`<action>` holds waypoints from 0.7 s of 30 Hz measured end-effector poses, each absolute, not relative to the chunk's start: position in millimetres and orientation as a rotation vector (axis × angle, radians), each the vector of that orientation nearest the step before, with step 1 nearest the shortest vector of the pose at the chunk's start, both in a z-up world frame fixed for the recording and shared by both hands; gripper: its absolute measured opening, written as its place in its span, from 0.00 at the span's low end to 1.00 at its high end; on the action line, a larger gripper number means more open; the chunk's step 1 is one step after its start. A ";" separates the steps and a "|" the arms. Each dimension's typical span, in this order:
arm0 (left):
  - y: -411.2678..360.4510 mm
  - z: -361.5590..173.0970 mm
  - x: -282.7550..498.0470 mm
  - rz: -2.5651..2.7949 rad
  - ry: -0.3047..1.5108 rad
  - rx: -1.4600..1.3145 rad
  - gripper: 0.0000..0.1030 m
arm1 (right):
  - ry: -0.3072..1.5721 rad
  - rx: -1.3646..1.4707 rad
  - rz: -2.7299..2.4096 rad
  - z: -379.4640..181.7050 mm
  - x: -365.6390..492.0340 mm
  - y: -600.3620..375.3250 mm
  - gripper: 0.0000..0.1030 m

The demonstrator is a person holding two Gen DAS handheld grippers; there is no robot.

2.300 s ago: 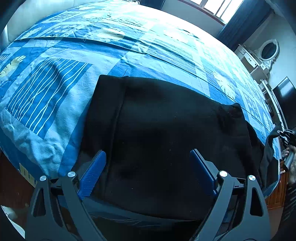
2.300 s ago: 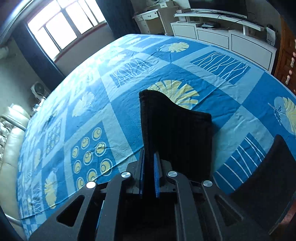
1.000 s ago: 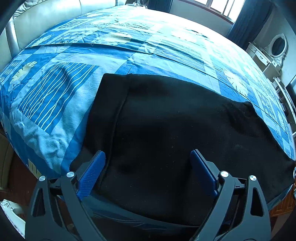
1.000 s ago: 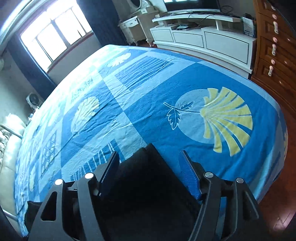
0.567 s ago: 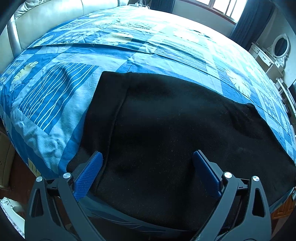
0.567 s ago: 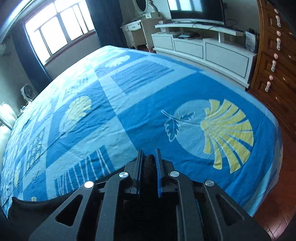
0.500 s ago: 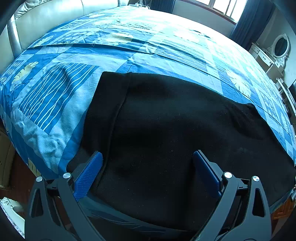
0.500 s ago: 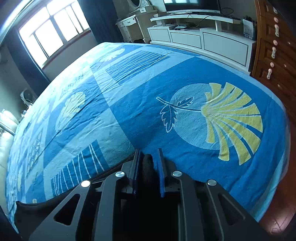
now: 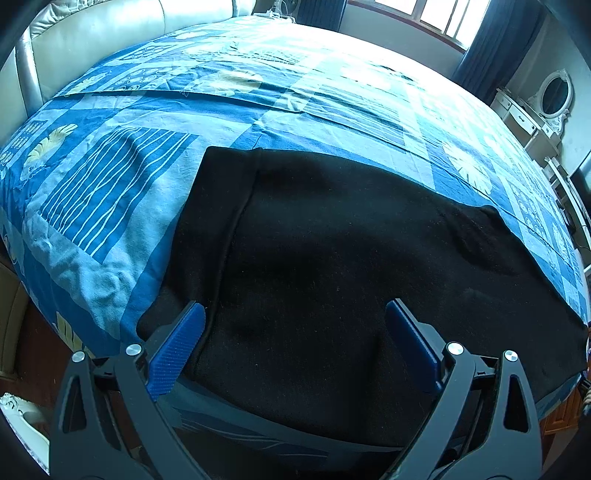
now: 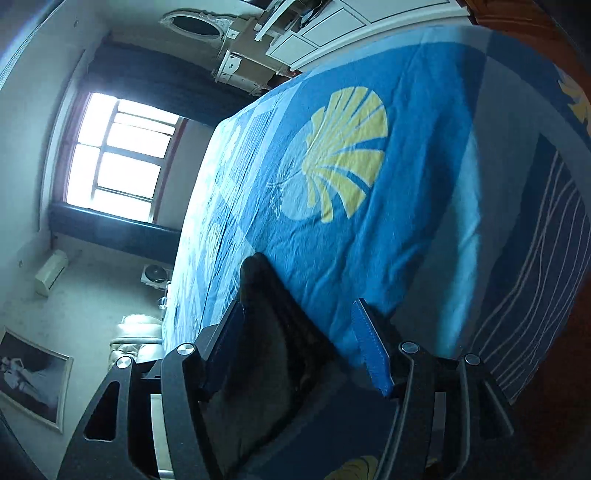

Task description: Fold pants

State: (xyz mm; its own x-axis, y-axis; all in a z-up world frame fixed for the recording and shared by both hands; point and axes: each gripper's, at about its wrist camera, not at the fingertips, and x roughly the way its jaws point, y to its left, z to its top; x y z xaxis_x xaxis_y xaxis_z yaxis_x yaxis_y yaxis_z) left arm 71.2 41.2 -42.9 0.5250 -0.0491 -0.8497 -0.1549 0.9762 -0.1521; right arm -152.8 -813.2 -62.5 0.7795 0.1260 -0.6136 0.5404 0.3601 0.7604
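Black pants (image 9: pixel 351 251) lie spread flat across the near edge of a bed with a blue patterned cover (image 9: pixel 258 92); the waistband end is at the left. My left gripper (image 9: pixel 295 332) is open, its blue pads straddling the near hem above the cloth. In the right wrist view the camera is rolled sideways. My right gripper (image 10: pixel 299 332) is open, and a dark end of the pants (image 10: pixel 266 317) lies between its pads against the blue cover (image 10: pixel 406 147).
A padded grey headboard (image 9: pixel 92 33) stands at the far left. A window (image 10: pixel 114 158) and dark curtains are beyond the bed. A white dresser with an oval mirror (image 9: pixel 554 96) stands at the right. Wooden floor lies below the bed's edge.
My right gripper was shut on the pants end half a second ago; now it has opened and rolled sharply sideways. The left gripper has stayed open and almost still.
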 end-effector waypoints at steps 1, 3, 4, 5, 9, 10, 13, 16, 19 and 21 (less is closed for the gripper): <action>40.9 -43.3 71.2 0.064 1.019 -0.218 0.95 | 0.659 1.196 -0.272 -64.6 -154.3 -807.5 0.59; 39.9 -43.6 71.7 0.067 1.022 -0.213 0.95 | 0.675 1.174 -0.254 -66.7 -151.1 -796.9 0.59; 39.4 -43.5 72.0 0.069 1.024 -0.211 0.95 | 0.687 1.134 -0.272 -64.7 -147.2 -791.4 0.55; 38.7 -43.6 72.2 0.071 1.026 -0.209 0.95 | 0.709 1.080 -0.294 -61.7 -141.2 -786.5 0.40; 40.1 -43.0 72.9 0.076 1.029 -0.229 0.95 | 0.778 0.861 -0.394 -44.4 -111.3 -769.0 0.18; 41.0 -42.9 72.9 0.077 1.029 -0.239 0.95 | 0.783 0.850 -0.415 -44.5 -108.4 -768.8 0.18; 43.7 -41.9 71.2 0.075 1.027 -0.266 0.95 | 0.803 0.877 -0.413 -58.3 -107.8 -774.7 0.18; 42.8 -41.1 69.6 0.067 1.028 -0.258 0.95 | 0.759 0.934 -0.398 -54.2 -112.7 -783.9 0.26; 40.1 -39.1 68.4 0.056 1.026 -0.243 0.95 | 0.758 0.906 -0.387 -46.5 -104.9 -791.7 0.32; 38.1 -36.9 67.8 0.050 1.019 -0.234 0.95 | 0.794 0.914 -0.345 -50.8 -92.0 -795.8 0.38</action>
